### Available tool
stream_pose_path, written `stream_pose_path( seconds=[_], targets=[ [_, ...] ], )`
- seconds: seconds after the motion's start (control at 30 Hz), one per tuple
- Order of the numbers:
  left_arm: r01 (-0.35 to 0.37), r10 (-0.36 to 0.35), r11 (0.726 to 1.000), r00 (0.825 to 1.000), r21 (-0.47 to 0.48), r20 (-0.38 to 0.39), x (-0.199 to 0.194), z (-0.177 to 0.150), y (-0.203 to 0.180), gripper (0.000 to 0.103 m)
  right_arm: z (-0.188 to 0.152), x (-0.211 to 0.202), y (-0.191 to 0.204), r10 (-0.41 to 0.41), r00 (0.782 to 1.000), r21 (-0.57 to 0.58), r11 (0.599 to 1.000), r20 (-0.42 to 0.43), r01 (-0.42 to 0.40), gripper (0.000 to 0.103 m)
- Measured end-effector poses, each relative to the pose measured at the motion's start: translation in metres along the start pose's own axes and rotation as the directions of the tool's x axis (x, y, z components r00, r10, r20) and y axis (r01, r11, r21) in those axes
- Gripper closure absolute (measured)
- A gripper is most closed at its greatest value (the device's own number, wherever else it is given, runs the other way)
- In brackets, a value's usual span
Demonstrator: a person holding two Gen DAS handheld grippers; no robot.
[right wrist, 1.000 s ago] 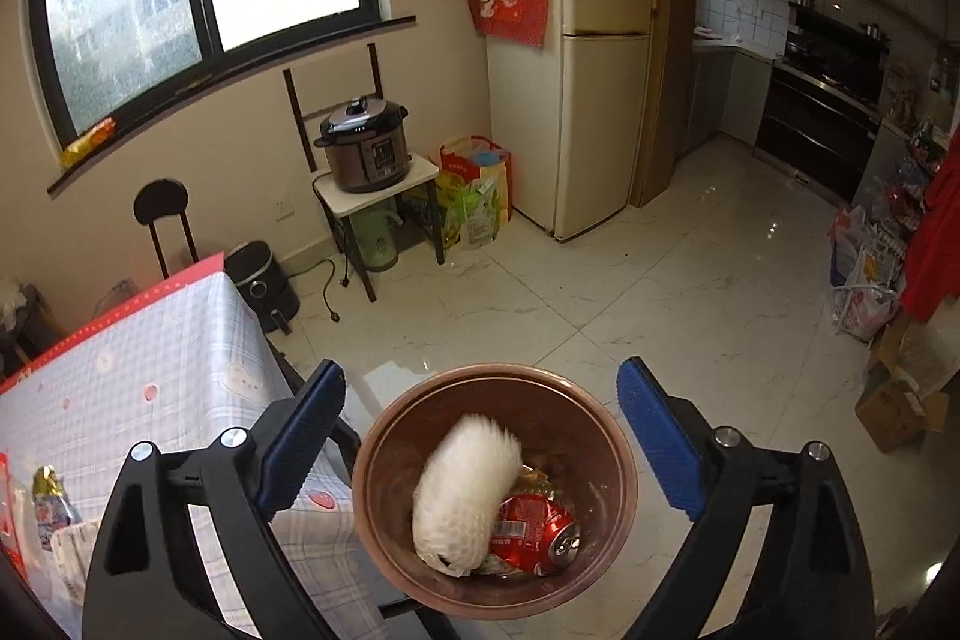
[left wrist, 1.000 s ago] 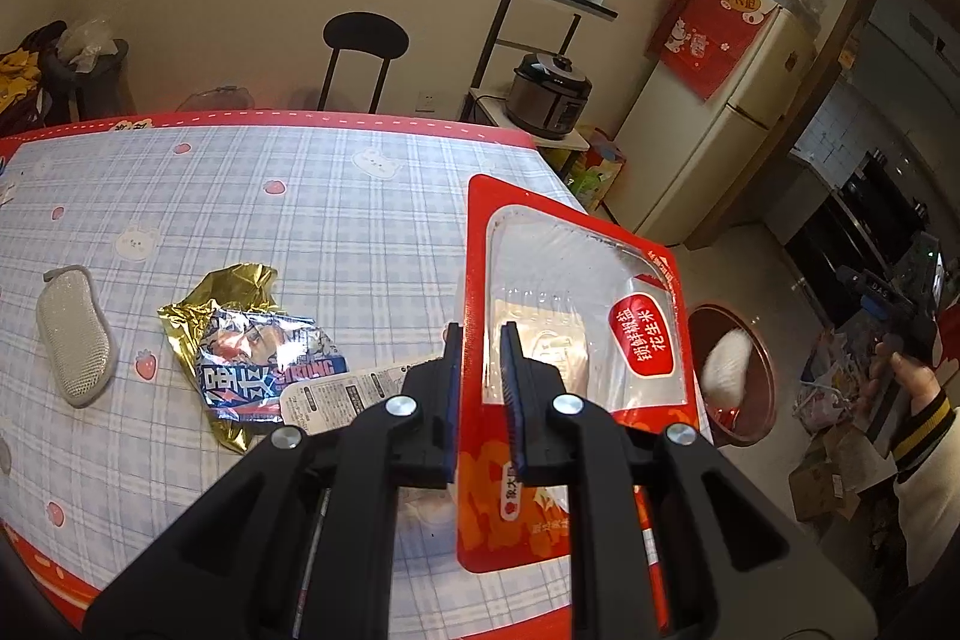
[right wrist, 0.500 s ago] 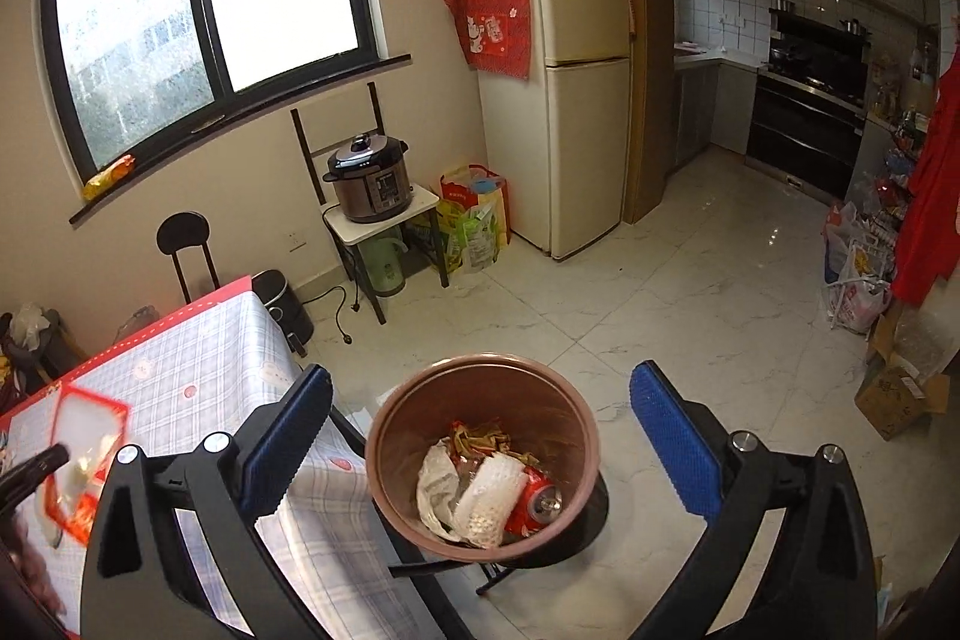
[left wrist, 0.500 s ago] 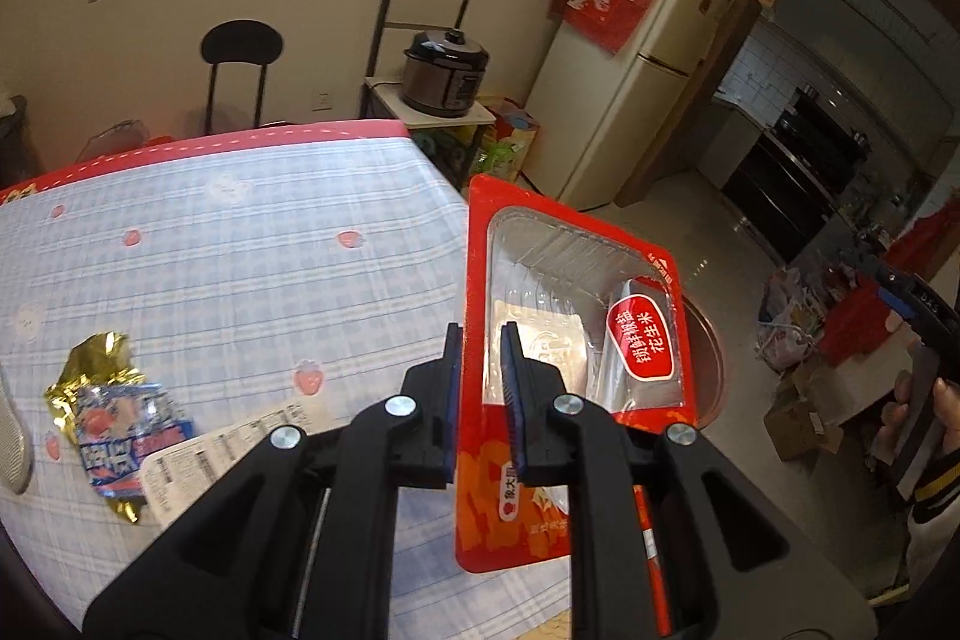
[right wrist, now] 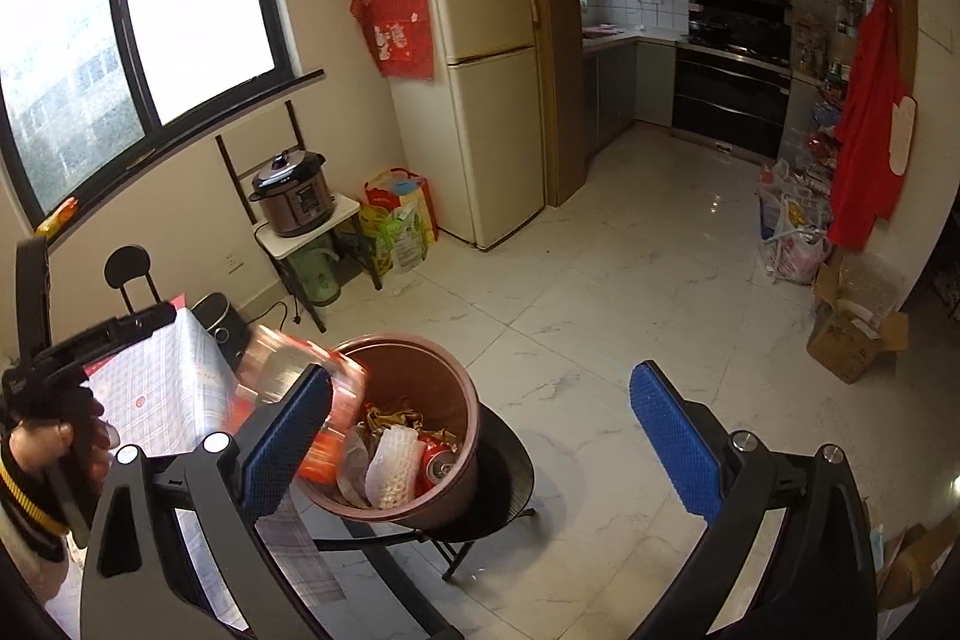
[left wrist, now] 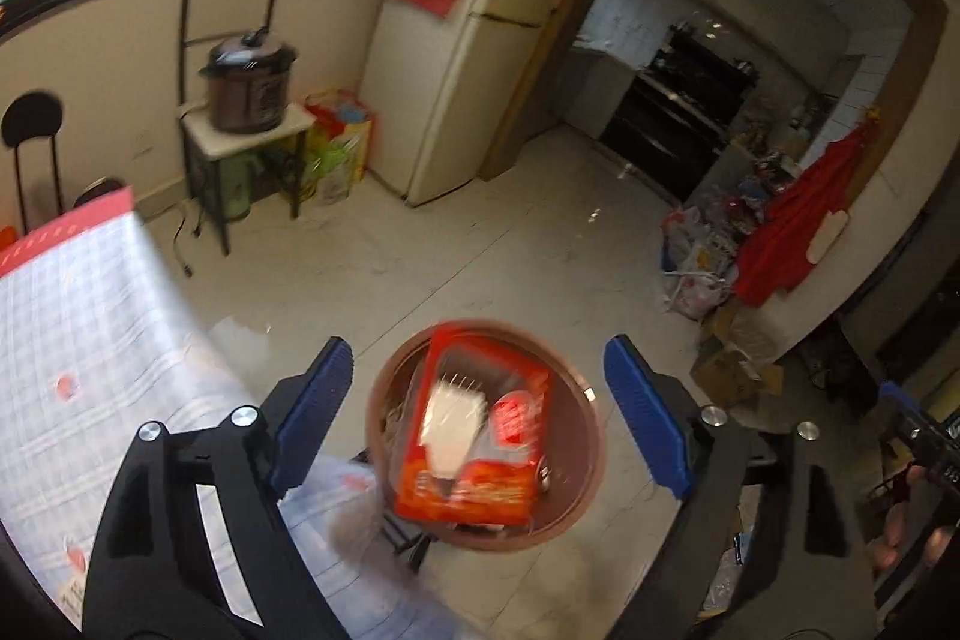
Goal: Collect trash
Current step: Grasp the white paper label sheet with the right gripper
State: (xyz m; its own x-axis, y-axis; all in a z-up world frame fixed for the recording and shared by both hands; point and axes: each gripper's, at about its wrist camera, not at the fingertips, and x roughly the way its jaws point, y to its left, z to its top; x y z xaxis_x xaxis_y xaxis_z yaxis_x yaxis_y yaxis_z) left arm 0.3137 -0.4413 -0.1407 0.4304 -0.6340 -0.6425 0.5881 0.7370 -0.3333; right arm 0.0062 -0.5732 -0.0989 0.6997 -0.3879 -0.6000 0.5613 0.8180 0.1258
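Observation:
A red snack package [left wrist: 474,424] with a clear window is loose in the air over the brown trash bin [left wrist: 582,466], blurred by motion. My left gripper [left wrist: 480,418] is open and empty right above it. In the right wrist view the same package [right wrist: 342,394] tips over the bin's left rim [right wrist: 408,343]. The bin holds a white foam net [right wrist: 390,466], a red can [right wrist: 438,463] and wrappers. My right gripper [right wrist: 480,448] is open and empty above the bin.
The bin stands on a black stool [right wrist: 504,496] beside the checked tablecloth table [left wrist: 72,370]. A fridge [right wrist: 480,88], a rice cooker on a small stand [right wrist: 294,196] and bags [right wrist: 399,220] line the wall. Cardboard boxes [right wrist: 852,334] lie at the right.
My left gripper swung from the table over to the bin, opened and let go of the red package, which now drops into the bin. My right gripper rose a little, still open.

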Motion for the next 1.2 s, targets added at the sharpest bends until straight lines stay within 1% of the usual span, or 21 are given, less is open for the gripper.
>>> stream_pose_path(
  seconds=[0.07,0.1,0.13,0.17,0.23,0.3,0.4,0.43,0.53,0.63,0.67,0.73,0.77,0.8,0.83,0.9,0.97,1.07,1.1,1.17,1.2],
  targets=[
    [-0.003,0.002,1.0,1.0,0.031,0.017,-0.006,0.002,-0.009,0.018,-0.003,-0.002,-0.007,-0.001,1.0,0.014,1.0,0.009,0.001,0.005],
    [0.004,-0.005,0.999,1.0,0.032,0.026,-0.012,0.001,-0.009,0.016,-0.003,-0.003,-0.008,0.001,1.0,0.022,1.0,0.012,-0.002,0.005],
    [0.008,-0.009,1.0,0.999,0.028,0.033,-0.017,0.0,-0.008,0.014,-0.004,-0.003,-0.01,0.006,1.0,0.031,0.999,0.015,-0.006,0.005],
    [0.005,-0.005,1.0,0.999,0.016,0.043,-0.025,-0.002,-0.003,0.009,-0.004,-0.003,-0.01,0.012,1.0,0.037,0.999,0.017,-0.012,0.005],
    [-0.011,0.011,1.0,0.998,-0.002,0.065,-0.04,-0.008,0.005,0.009,-0.005,0.0,-0.009,0.031,0.999,0.042,0.999,0.017,-0.031,0.005],
    [-0.053,0.054,0.998,0.995,-0.021,0.08,-0.061,-0.016,0.021,0.009,-0.005,0.006,-0.001,0.056,0.998,0.038,0.998,0.013,-0.056,0.005],
    [-0.142,0.149,0.987,0.984,-0.069,0.102,-0.1,-0.035,0.051,0.008,-0.003,0.019,0.019,0.105,0.994,0.025,0.994,0.0,-0.105,0.005],
    [-0.173,0.182,0.981,0.977,-0.09,0.107,-0.114,-0.041,0.063,0.008,-0.003,0.025,0.03,0.13,0.991,0.016,0.991,-0.01,-0.13,0.005],
    [-0.273,0.292,0.948,0.95,-0.162,0.112,-0.165,-0.066,0.104,0.006,-0.005,0.041,0.069,0.206,0.978,-0.016,0.978,-0.044,-0.206,0.005],
    [-0.376,0.411,0.895,0.904,-0.24,0.114,-0.224,-0.097,0.143,0.006,-0.008,0.055,0.121,0.285,0.954,-0.054,0.955,-0.087,-0.291,0.005],
    [-0.415,0.457,0.867,0.882,-0.276,0.11,-0.25,-0.113,0.159,0.006,-0.009,0.058,0.14,0.308,0.946,-0.067,0.947,-0.099,-0.315,0.005],
    [-0.468,0.525,0.814,0.846,-0.344,0.091,-0.291,-0.141,0.184,0.006,-0.016,0.058,0.182,0.356,0.927,-0.093,0.925,-0.123,-0.368,0.005],
    [-0.496,0.56,0.778,0.825,-0.386,0.069,-0.314,-0.159,0.2,0.006,-0.02,0.056,0.201,0.38,0.915,-0.101,0.913,-0.135,-0.394,0.005],
    [-0.518,0.589,0.745,0.807,-0.42,0.048,-0.335,-0.173,0.214,0.006,-0.027,0.052,0.224,0.414,0.897,-0.113,0.895,-0.153,-0.432,0.005],
    [-0.542,0.621,0.706,0.783,-0.456,0.031,-0.36,-0.193,0.228,0.006,-0.032,0.048,0.244,0.437,0.884,-0.128,0.879,-0.168,-0.459,0.005],
    [-0.576,0.672,0.642,0.74,-0.506,0.009,-0.396,-0.223,0.249,0.006,-0.05,0.039,0.286,0.47,0.857,-0.169,0.846,-0.21,-0.505,0.005],
    [-0.599,0.715,0.565,0.698,-0.568,-0.024,-0.431,-0.256,0.271,0.006,-0.068,0.031,0.32,0.488,0.835,-0.197,0.82,-0.253,-0.538,0.005],
    [-0.597,0.744,0.483,0.666,-0.641,-0.059,-0.469,-0.296,0.297,0.006,-0.1,0.022,0.371,0.487,0.805,-0.231,0.786,-0.339,-0.573,0.005],
    [-0.596,0.751,0.462,0.657,-0.656,-0.068,-0.479,-0.309,0.303,0.006,-0.115,0.021,0.39,0.479,0.793,-0.248,0.772,-0.376,-0.585,0.005],
    [-0.592,0.755,0.442,0.651,-0.674,-0.077,-0.493,-0.328,0.316,0.006,-0.14,0.017,0.42,0.457,0.778,-0.292,0.745,-0.432,-0.6,0.005],
    [-0.589,0.754,0.437,0.652,-0.68,-0.08,-0.498,-0.337,0.321,0.006,-0.153,0.015,0.435,0.446,0.77,-0.318,0.727,-0.456,-0.609,0.005]
  ],
)
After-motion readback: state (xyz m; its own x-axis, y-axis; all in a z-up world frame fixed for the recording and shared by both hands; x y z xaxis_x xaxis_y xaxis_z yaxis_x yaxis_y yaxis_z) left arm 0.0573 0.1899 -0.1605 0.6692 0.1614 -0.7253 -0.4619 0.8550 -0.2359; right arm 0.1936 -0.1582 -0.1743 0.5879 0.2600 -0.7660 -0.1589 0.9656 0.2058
